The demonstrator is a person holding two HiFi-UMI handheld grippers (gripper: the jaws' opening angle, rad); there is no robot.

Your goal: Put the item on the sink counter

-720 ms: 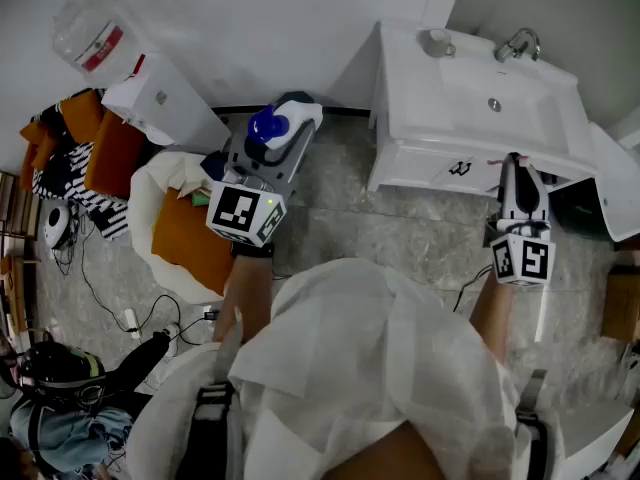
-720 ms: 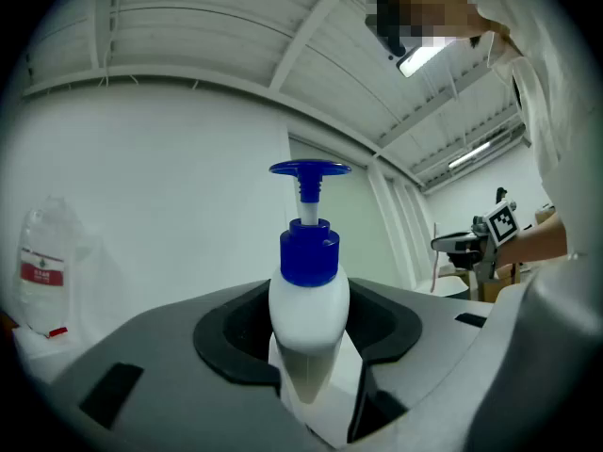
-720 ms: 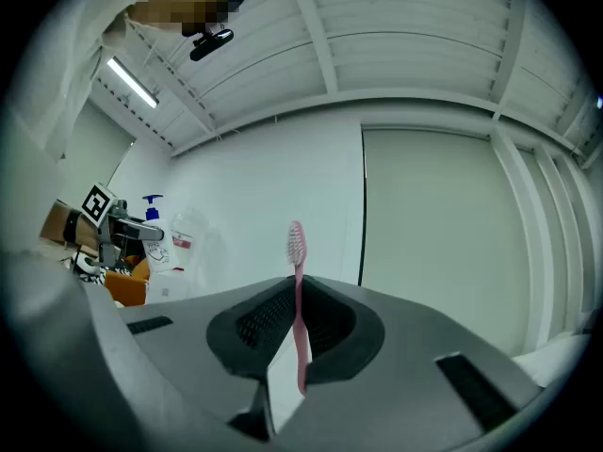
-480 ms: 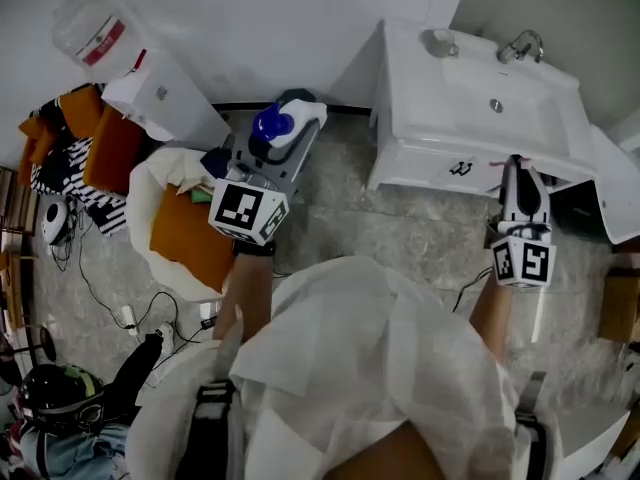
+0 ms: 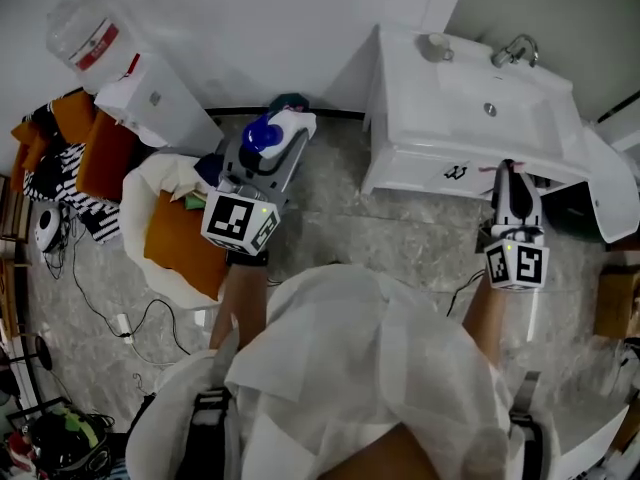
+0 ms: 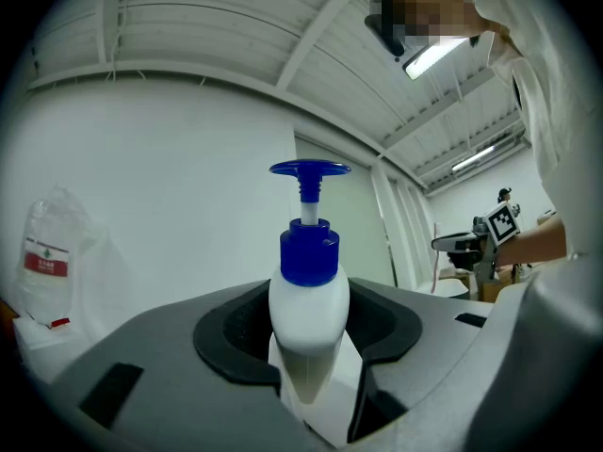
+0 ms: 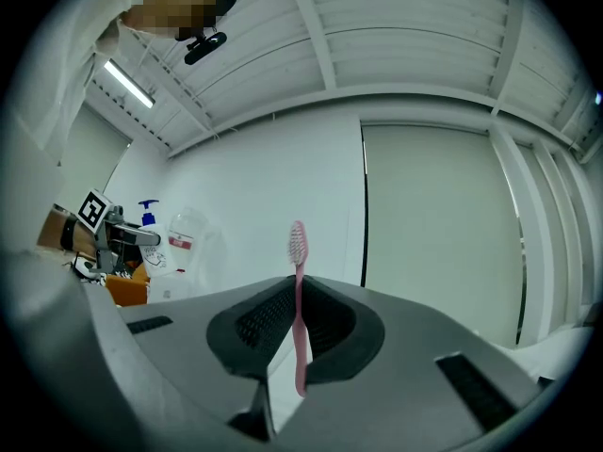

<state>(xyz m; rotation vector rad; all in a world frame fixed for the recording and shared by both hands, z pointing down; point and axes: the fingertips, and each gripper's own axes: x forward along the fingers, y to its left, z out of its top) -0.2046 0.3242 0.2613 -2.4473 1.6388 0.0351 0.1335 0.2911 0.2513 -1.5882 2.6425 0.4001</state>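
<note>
My left gripper [image 5: 272, 140] is shut on a white pump bottle [image 6: 308, 318] with a blue pump head [image 5: 262, 128]; it stands upright between the jaws, over the floor left of the sink. My right gripper [image 5: 511, 181] is shut on a pink toothbrush [image 7: 299, 299], bristles up, and hangs just in front of the white sink counter [image 5: 420, 78]. The sink has a basin with a drain [image 5: 490, 110] and a metal tap [image 5: 512, 48] at the back.
A small round object [image 5: 437, 44] sits on the counter's back left corner. A white bin with orange cloth [image 5: 172, 240] stands on the floor at the left, beside a white box [image 5: 150, 100], striped cloth and cables. The person's white clothing [image 5: 350, 368] fills the foreground.
The view has shifted slightly; the left gripper with the bottle has drifted a little left and down in the picture. The right gripper keeps its place before the sink.
</note>
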